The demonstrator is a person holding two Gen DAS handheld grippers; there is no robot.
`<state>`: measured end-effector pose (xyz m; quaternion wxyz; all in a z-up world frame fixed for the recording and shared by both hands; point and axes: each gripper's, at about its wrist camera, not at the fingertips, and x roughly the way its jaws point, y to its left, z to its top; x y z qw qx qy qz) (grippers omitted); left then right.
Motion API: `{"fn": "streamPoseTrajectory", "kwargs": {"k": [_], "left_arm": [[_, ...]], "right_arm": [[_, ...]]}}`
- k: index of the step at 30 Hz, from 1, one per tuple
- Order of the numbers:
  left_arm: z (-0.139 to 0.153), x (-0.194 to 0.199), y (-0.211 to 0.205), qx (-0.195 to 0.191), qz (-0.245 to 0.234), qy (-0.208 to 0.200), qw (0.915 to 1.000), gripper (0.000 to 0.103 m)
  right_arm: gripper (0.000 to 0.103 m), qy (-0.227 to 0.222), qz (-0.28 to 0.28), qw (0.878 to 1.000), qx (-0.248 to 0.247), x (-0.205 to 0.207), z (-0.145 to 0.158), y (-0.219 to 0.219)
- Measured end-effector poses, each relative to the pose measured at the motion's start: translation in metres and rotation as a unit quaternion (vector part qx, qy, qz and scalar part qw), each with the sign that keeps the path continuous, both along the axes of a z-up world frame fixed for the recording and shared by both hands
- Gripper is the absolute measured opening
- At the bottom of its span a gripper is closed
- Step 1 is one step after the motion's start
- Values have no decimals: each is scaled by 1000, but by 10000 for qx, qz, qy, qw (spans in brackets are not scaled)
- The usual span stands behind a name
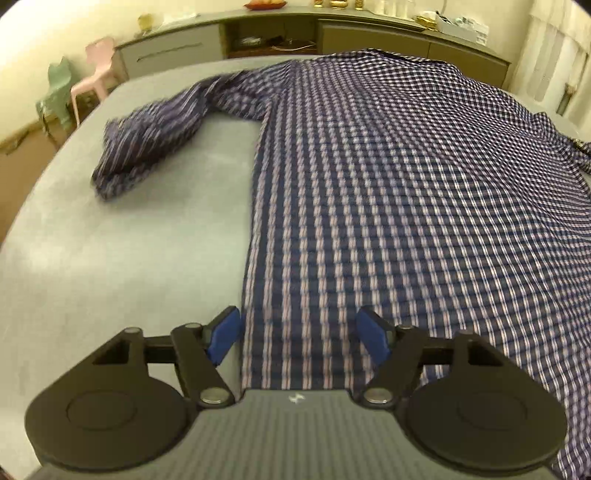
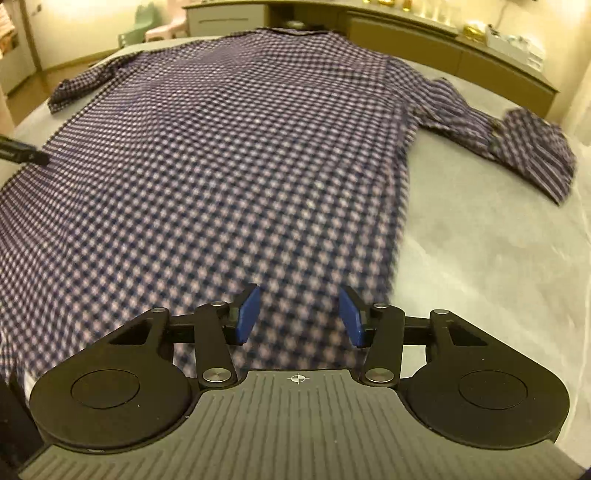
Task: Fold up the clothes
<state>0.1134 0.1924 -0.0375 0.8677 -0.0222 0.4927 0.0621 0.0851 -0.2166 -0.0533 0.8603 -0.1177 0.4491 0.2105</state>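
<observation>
A blue-and-white checked shirt (image 1: 388,184) lies spread flat on a grey bed (image 1: 129,240), collar at the far end. Its left sleeve (image 1: 147,144) is bunched out to the side. In the right wrist view the same shirt (image 2: 221,166) fills the middle, and its right sleeve (image 2: 517,140) lies bent on the bed (image 2: 480,258). My left gripper (image 1: 298,334) stands open over the shirt's near left edge, nothing pinched between its blue pads. My right gripper (image 2: 298,315) stands open above the near hem by the right edge, with no cloth between its pads. Part of the left gripper (image 2: 22,153) shows at the left.
A long low cabinet (image 1: 332,33) runs along the far wall with small items on top. A pink stool (image 1: 92,81) and a green stool (image 1: 55,92) stand on the floor at the far left. Bare bed surface lies on both sides of the shirt.
</observation>
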Motion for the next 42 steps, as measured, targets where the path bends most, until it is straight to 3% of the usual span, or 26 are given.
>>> {"fn": "streamPoseTrajectory", "kwargs": {"k": [9,14,16,20,25,28,33,42], "left_arm": [[0,-60,4,48,-125,89,9999,75],[1,-97,-2,187,-249,33,9995,78],[1,-109,1,159,-190,53,9997,80],[3,-105,22,-29,225,41,9997,76],[25,-87,28,-475,565,-398,9965,76],[33,-82,24,-541,592,-583,9951,76],[27,-73,30,-634,810,-439,9937,76],[22,-74,35,-744,1000,-449,9912,76]], "right_arm": [[50,-170,-109,9998,-63,-41,-1,-16],[47,-282,566,9979,104,-70,-5,1],[48,-243,537,9982,102,-75,-7,0],[50,-225,-6,9997,77,-68,-5,-15],[50,-514,-370,9972,393,-53,9,-12],[55,-569,-407,9953,666,-45,15,2],[65,-597,-367,9937,877,-40,16,18],[70,-650,-297,9931,935,-45,21,29]]}}
